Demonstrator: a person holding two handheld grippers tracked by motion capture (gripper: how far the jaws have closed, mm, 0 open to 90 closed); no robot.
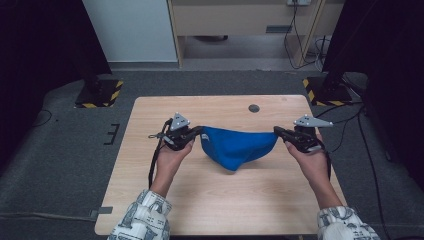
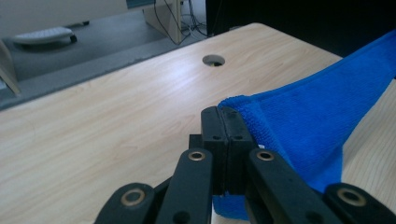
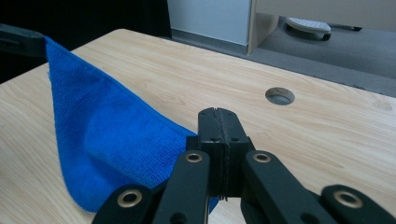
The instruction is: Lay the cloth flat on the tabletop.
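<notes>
holding blue microfiber cloth (image 1: pixel 235 146) taut by two corners, left gripper (image 1: pixel 196 133) and right gripper (image 1: pixel 278 133) both clamped on it; keep tension even, lift level off the table (image 1: pixel 215 200).

— What did you have over the tabletop (image 1: pixel 150 200)?
— I held the blue cloth (image 1: pixel 235 147) stretched between the left gripper (image 1: pixel 200 132) and the right gripper (image 1: pixel 276 132), fingers clamped on its corners, its middle sagging down.

text: none legible | labels: none (hazard stripes only, unlettered)
</notes>
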